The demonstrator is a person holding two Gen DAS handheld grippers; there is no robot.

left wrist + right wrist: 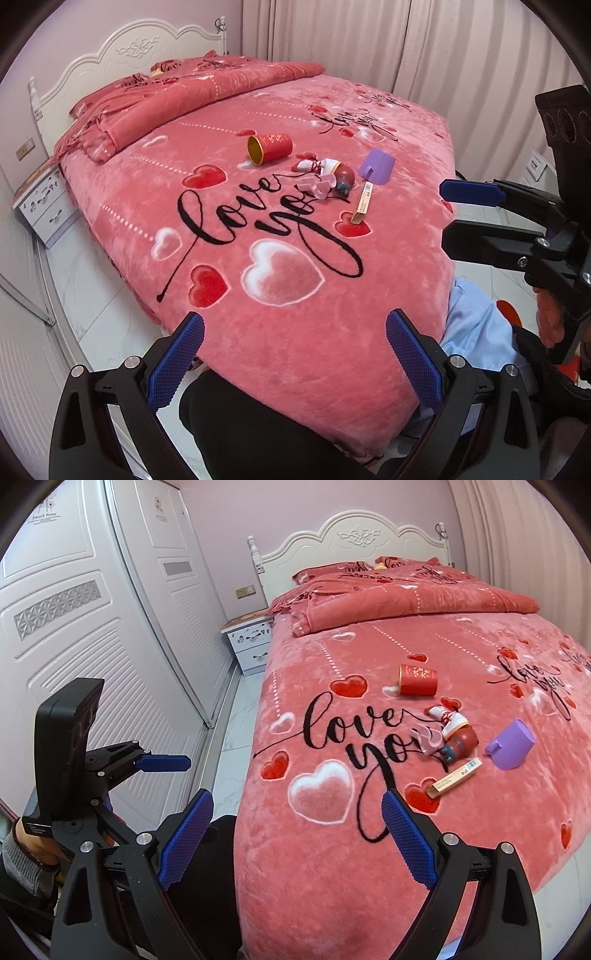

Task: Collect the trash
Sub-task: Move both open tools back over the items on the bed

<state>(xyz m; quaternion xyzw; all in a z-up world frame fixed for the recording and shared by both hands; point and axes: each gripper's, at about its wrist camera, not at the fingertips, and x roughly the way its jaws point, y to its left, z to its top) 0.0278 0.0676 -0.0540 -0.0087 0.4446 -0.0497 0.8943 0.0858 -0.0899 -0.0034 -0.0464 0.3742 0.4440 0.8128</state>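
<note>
Trash lies mid-bed on a pink heart blanket (280,332): a red paper cup (269,147) on its side, a crumpled white-and-red wrapper (314,164), a small dark red bottle (343,181), a pink plastic piece (319,184), a purple cup (378,166) and a slim tan box (364,201). The same items show in the right wrist view: red cup (418,679), bottle (460,744), purple cup (511,744), tan box (454,777). My left gripper (293,362) is open and empty above the bed's foot. My right gripper (297,840) is open and empty, beside it; it also shows in the left wrist view (448,212).
A folded pink quilt (177,107) and white headboard (122,59) lie at the far end. A white nightstand (251,646) and wardrobe doors (92,627) stand left of the bed. Curtains (424,48) hang on the far side. Pale tiled floor (229,753) runs alongside.
</note>
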